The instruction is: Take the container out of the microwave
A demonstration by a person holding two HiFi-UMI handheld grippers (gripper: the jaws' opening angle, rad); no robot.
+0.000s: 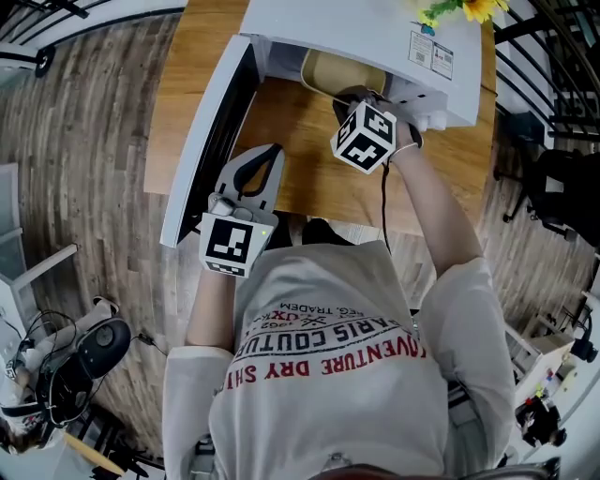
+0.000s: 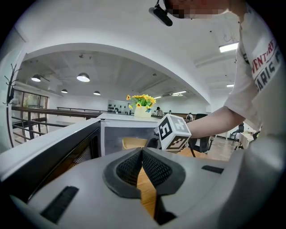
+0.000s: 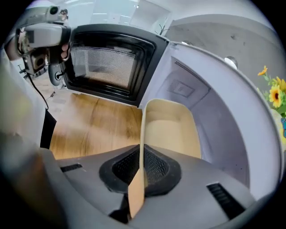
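Note:
A beige rectangular container (image 3: 172,129) sits inside the white microwave (image 1: 375,37), half out of the cavity; its rim also shows in the head view as container (image 1: 337,73). My right gripper (image 3: 140,172) is shut on the container's near wall, which stands pinched between the pads. In the head view the right gripper (image 1: 361,103) reaches into the microwave's mouth. My left gripper (image 1: 253,183) is over the wooden table near the open door, shut with nothing between its pads (image 2: 154,169). The container (image 2: 134,143) shows far off in the left gripper view.
The microwave door (image 1: 211,141) stands swung open to the left, along the table's left edge. The wooden table (image 1: 309,169) has bare room in front of the microwave. A vase of yellow flowers (image 1: 464,9) rests on top of the microwave. Railings and chairs stand around.

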